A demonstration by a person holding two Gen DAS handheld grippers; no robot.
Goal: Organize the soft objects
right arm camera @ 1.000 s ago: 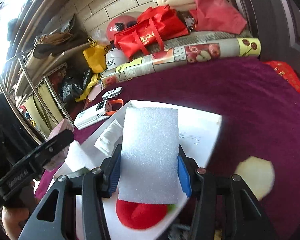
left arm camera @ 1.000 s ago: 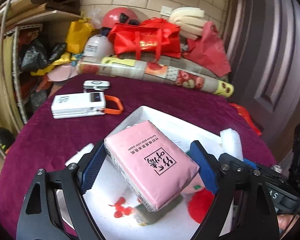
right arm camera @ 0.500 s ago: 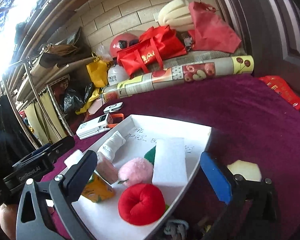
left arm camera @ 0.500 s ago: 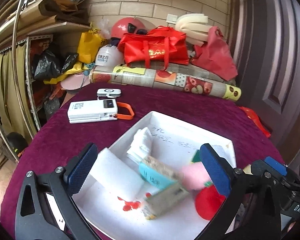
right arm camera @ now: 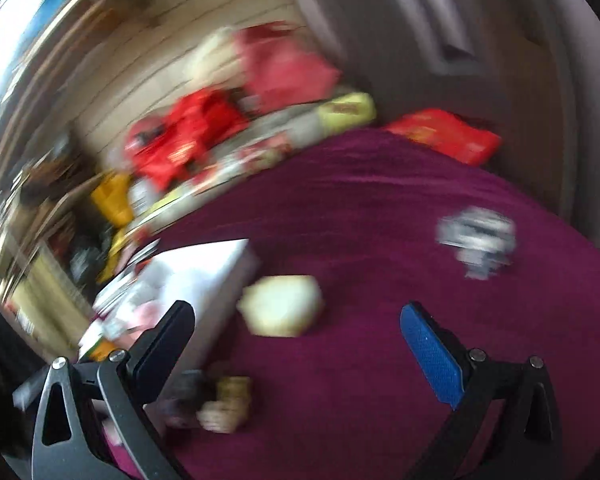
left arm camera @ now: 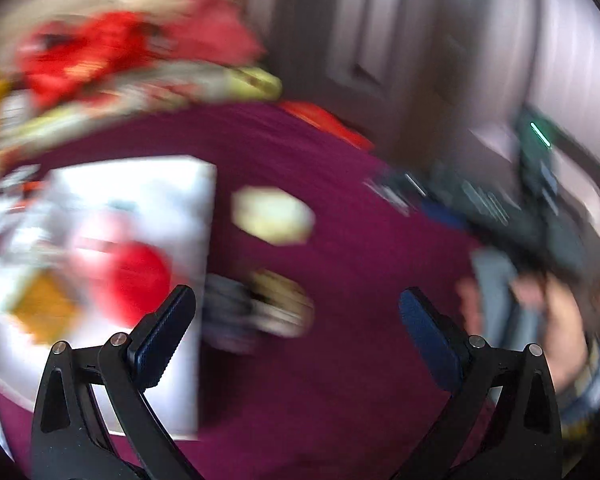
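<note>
Both views are blurred by motion. The white tray (left arm camera: pixel 188 208) lies at the left on the purple cloth and holds a red plush ball (left arm camera: pixel 140 276) and an orange pack (left arm camera: pixel 40 312). A pale yellow sponge (left arm camera: pixel 274 220) lies on the cloth right of the tray, with a small grey and cream bundle (left arm camera: pixel 260 312) nearer me. My left gripper (left arm camera: pixel 296 332) is open and empty above the cloth near that bundle. My right gripper (right arm camera: pixel 296 340) is open and empty too, with the sponge (right arm camera: pixel 282 312) just ahead of it and the tray (right arm camera: pixel 216 276) at its left.
The purple cloth (right arm camera: pixel 380 208) covers a round table. A grey and white crumpled item (right arm camera: pixel 476 240) lies at the right. Red bags (right arm camera: pixel 188 136) and a patterned roll (left arm camera: pixel 140 92) pile up behind against the brick wall. A hand (left arm camera: pixel 556 320) holds the other gripper at the right.
Both grippers let go of their items, the pink pack and the white foam, into the tray and opened wide. Both have since swung right, away from the tray, toward the cloth with the sponge.
</note>
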